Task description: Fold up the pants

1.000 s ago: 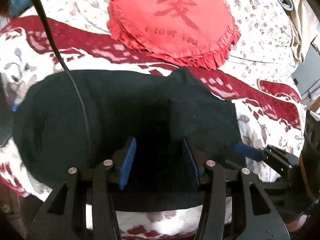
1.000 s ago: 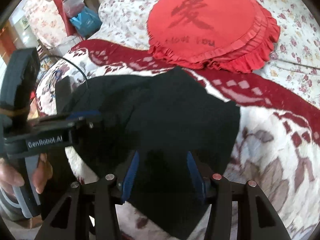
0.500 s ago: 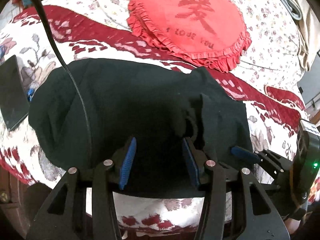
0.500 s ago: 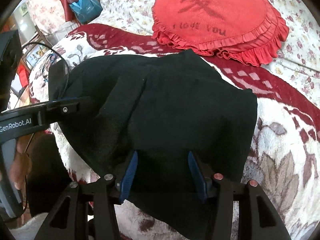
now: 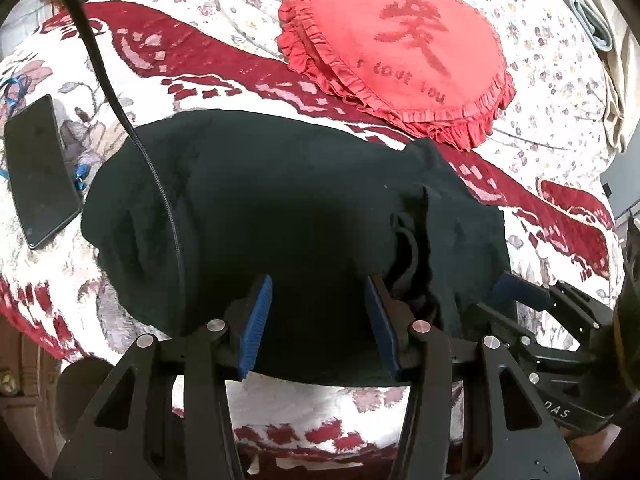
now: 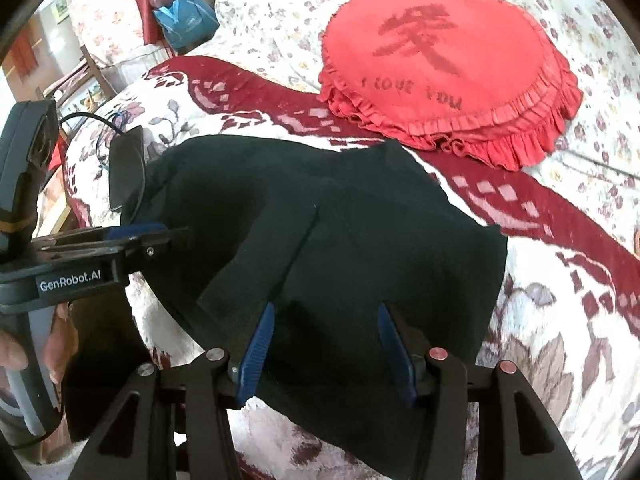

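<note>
the black pants point(image 5: 280, 208) are seen lying bunched on the bed blanket point(image 5: 540, 216), ahead of and under both tongs. over the last second more of them has been brought into view, still unfolded. the left gripper point(image 5: 316, 320) and right gripper point(image 6: 326, 344) are held spread, nothing pinched. a phone point(image 5: 38, 168) is seen to the left.

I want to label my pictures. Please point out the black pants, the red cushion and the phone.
black pants point(image 6: 360, 220): right wrist view, middle of the cloth.
red cushion point(image 5: 396, 52): left wrist view, its printed face.
phone point(image 5: 38, 168): left wrist view, its dark screen.
</note>
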